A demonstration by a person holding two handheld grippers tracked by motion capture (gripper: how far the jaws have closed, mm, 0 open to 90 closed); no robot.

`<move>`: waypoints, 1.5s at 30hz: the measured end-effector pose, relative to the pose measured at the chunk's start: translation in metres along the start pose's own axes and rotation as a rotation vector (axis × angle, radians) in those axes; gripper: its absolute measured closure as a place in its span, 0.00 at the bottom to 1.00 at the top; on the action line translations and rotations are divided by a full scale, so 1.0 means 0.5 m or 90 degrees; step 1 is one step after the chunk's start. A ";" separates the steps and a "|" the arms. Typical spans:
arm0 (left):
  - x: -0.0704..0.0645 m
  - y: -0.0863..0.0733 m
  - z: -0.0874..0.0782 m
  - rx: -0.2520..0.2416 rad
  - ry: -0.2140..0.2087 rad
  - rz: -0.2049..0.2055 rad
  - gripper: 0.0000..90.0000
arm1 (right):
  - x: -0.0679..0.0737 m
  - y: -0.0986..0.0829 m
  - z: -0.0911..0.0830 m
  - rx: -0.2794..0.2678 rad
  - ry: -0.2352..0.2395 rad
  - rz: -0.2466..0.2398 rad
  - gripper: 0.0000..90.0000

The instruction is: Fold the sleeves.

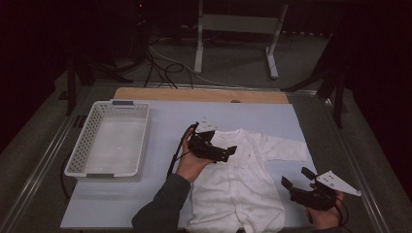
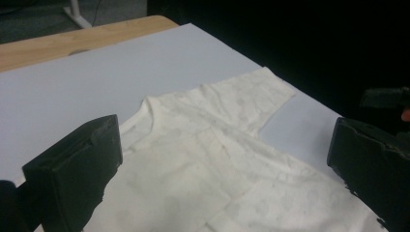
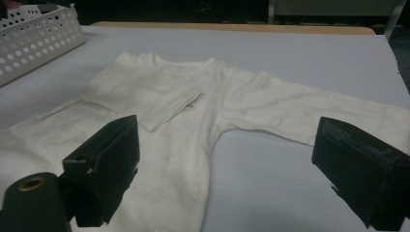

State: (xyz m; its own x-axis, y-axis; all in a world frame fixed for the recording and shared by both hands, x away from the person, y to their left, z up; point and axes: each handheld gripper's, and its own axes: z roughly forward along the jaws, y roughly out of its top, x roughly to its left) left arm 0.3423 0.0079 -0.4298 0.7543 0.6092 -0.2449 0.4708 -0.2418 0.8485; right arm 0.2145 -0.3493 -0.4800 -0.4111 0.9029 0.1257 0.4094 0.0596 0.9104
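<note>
A white baby garment (image 1: 243,182) lies flat on the pale mat (image 1: 165,121), neck toward the far edge. Its one sleeve (image 3: 154,104) is folded across the chest, and the other sleeve (image 1: 286,148) lies spread to the right. My left gripper (image 1: 221,145) hovers over the garment's upper left part, open, nothing between its jaws. In the left gripper view, the left gripper (image 2: 225,145) frames the collar and the spread sleeve (image 2: 251,94). My right gripper (image 1: 296,178) is open beside the garment's lower right edge, and in its own view the right gripper (image 3: 227,140) looks across the garment (image 3: 179,159).
A white perforated basket (image 1: 141,141) stands on the mat's left side, its wall (image 3: 34,38) also in the right gripper view. The wooden table edge (image 1: 194,94) runs behind the mat. Beyond it, cables (image 1: 165,68) and a white stand (image 1: 233,24) are on the floor.
</note>
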 end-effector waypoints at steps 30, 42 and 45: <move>0.043 -0.059 -0.133 -0.054 0.042 0.004 0.00 | -0.003 -0.001 0.009 -0.016 0.016 -0.009 0.11; 0.048 -0.082 -0.156 -0.057 0.039 0.021 0.00 | -0.002 0.000 0.011 -0.019 0.013 -0.016 0.11; 0.052 -0.086 -0.160 -0.064 0.044 0.013 0.00 | -0.003 0.001 0.009 -0.012 0.015 -0.010 0.11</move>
State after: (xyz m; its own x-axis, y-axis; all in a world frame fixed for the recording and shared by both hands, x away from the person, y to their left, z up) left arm 0.3051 0.0947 -0.4351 0.7288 0.6559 -0.1966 0.4043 -0.1804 0.8967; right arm 0.2189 -0.3486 -0.4815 -0.4358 0.8919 0.1208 0.3880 0.0651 0.9194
